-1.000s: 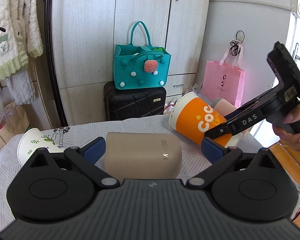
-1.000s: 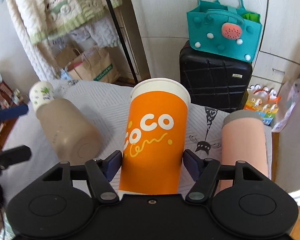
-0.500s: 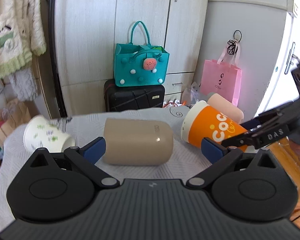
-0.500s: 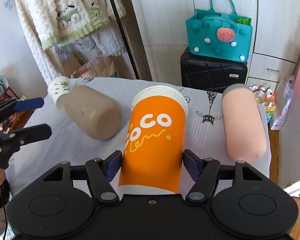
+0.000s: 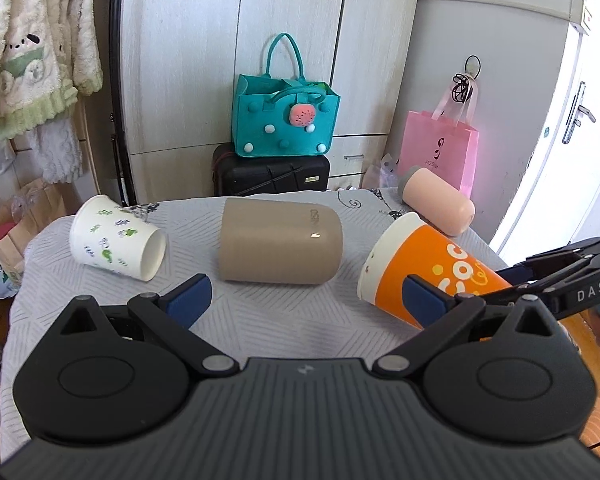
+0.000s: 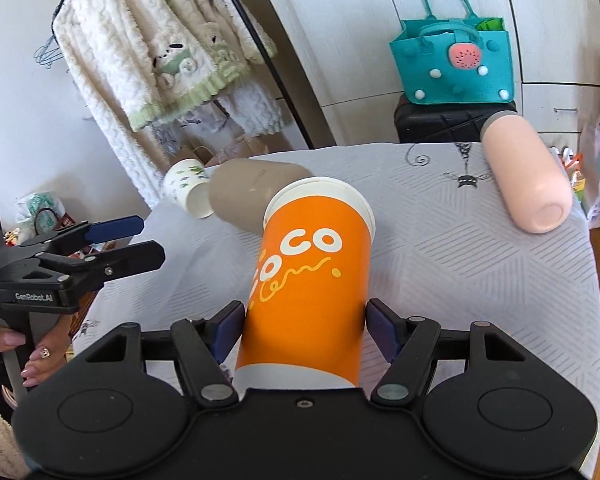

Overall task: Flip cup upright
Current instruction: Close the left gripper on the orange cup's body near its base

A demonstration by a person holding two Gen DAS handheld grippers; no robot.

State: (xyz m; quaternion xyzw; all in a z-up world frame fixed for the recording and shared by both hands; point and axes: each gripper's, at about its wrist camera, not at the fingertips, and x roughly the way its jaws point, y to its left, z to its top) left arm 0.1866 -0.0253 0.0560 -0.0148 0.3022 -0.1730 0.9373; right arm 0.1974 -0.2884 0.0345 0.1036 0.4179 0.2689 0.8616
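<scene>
**A:** Between the blue pads of the right hand-held gripper [image 6: 306,330] sits the orange cup [image 6: 310,280] — the fingers are closed on its lower body, near the base, with its rim pointing away over the worktop [image 6: 460,264].

**B:** Is it upright?

**A:** No. In the left wrist view it is tilted [image 5: 424,270], mouth toward the middle of the worktop; whether its side touches the cloth I cannot tell.

**B:** How will it handle?

**A:** My guess is light and thin-walled paper, apparently empty. A hard squeeze would likely dent it, and the smooth printed skin could slip. The base ring is probably the stiffest place to hold, so the grip looks well placed — better than the soft middle or the rim.

**B:** And the left hand-held gripper [image 5: 306,294]?

**A:** Spread wide, holding nothing, low over the near edge. Beyond it lie the tan tumbler [image 5: 280,242] and the leaf-print paper cup [image 5: 116,248], both on their sides; farther right, the pink tumbler [image 5: 438,204], also lying down.
</scene>
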